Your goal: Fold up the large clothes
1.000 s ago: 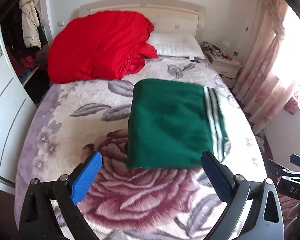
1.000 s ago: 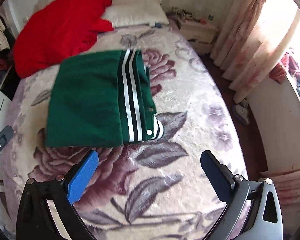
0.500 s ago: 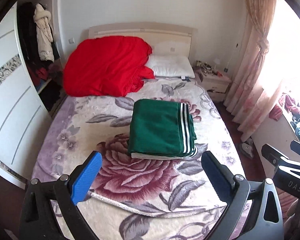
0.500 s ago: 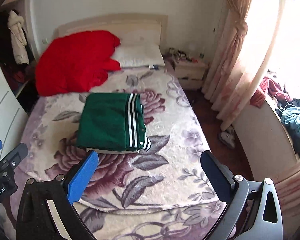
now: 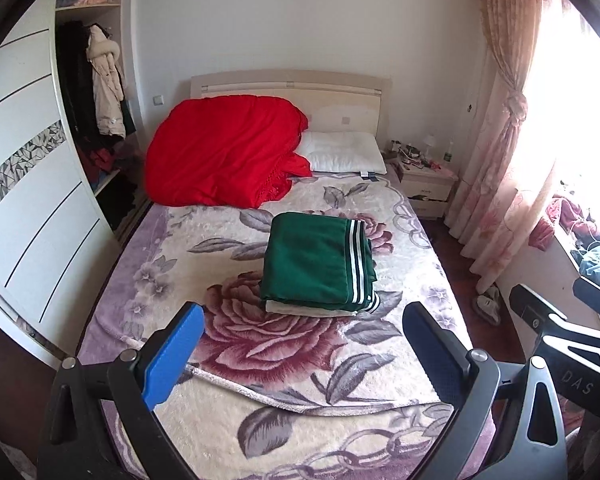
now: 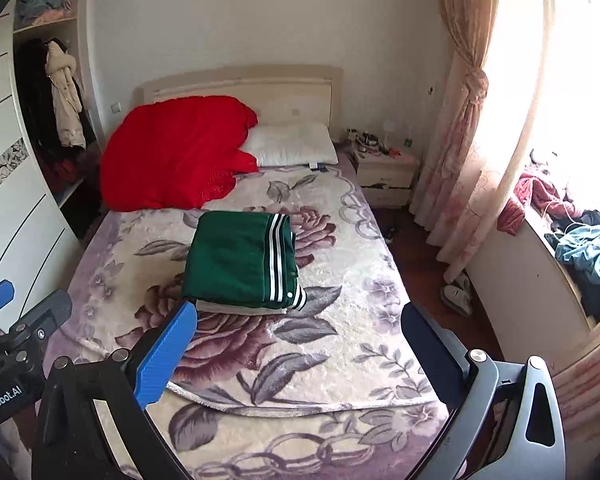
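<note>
A green garment with white stripes [image 5: 316, 266] lies folded in a neat rectangle in the middle of the bed [image 5: 260, 352]; it also shows in the right wrist view [image 6: 240, 262]. A pale layer shows under its near edge. My left gripper [image 5: 302, 326] is open and empty, held high over the foot of the bed, well back from the garment. My right gripper [image 6: 300, 326] is open and empty too, also back over the foot of the bed. The right gripper's body shows at the right edge of the left wrist view [image 5: 560, 336].
A red quilt [image 5: 224, 152] and a white pillow [image 5: 340, 152] lie at the head of the bed. A wardrobe [image 5: 32, 200] stands on the left. A nightstand [image 5: 424, 188], curtains [image 5: 500, 160] and a cluttered window ledge [image 6: 572, 248] are on the right.
Both grippers have pulled up and back from just above the folded garment to the foot of the bed. The garment stays folded in place. Both grippers stay open.
</note>
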The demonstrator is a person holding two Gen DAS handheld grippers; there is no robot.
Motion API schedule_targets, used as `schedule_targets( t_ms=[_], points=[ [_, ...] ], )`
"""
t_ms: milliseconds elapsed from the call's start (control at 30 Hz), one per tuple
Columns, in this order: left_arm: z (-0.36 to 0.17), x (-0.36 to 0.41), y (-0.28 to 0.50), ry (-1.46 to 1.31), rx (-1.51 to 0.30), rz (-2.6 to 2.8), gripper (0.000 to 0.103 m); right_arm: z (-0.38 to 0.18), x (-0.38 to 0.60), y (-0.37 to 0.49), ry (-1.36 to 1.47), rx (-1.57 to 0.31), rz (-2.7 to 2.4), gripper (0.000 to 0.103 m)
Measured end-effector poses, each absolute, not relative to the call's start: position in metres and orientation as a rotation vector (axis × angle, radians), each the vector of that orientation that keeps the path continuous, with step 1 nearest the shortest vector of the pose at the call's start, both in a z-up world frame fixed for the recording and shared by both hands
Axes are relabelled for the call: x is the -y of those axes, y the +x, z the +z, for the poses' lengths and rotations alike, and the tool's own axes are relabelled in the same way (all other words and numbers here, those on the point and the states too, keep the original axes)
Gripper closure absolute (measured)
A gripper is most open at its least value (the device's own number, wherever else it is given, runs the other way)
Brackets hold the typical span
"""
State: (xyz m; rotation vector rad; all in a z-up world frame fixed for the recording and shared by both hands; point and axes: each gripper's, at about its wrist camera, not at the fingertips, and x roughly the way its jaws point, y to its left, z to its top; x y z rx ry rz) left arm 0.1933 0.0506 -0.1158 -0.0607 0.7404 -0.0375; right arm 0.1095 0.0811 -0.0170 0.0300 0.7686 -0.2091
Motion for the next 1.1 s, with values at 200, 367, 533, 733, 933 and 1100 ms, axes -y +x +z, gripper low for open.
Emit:
schedule_targets(
  t_ms=[200,367,533,733,933,1100],
  points=[
    [-0.109,-0.047,0.179,-0.051,-0.722,0.005,0.002,0.006,-0.08,0.085,0.027,-0.738,-0.179,0.0],
    [-0.105,-0.043,0.174,-0.044,-0.727,0.014,0.002,0.017,-0.076,0.076,0.018,-0.729,-0.171,0.0],
    [-0.1,-0.042,0.169,-0.046,-0.71,0.02,0.002,0.026,-0.072,0.073,0.006,-0.72,-0.16,0.0],
    [-0.098,-0.043,0.169,-0.046,-0.701,0.022,0.002,0.031,-0.07,0.072,0.004,-0.713,-0.148,0.0],
    [-0.097,-0.044,0.168,-0.039,-0.7,0.026,0.002,0.032,-0.068,0.073,0.005,-0.711,-0.149,0.0],
    [-0.097,-0.044,0.167,-0.036,-0.701,0.035,0.002,0.032,-0.067,0.072,0.009,-0.711,-0.146,0.0]
  ],
)
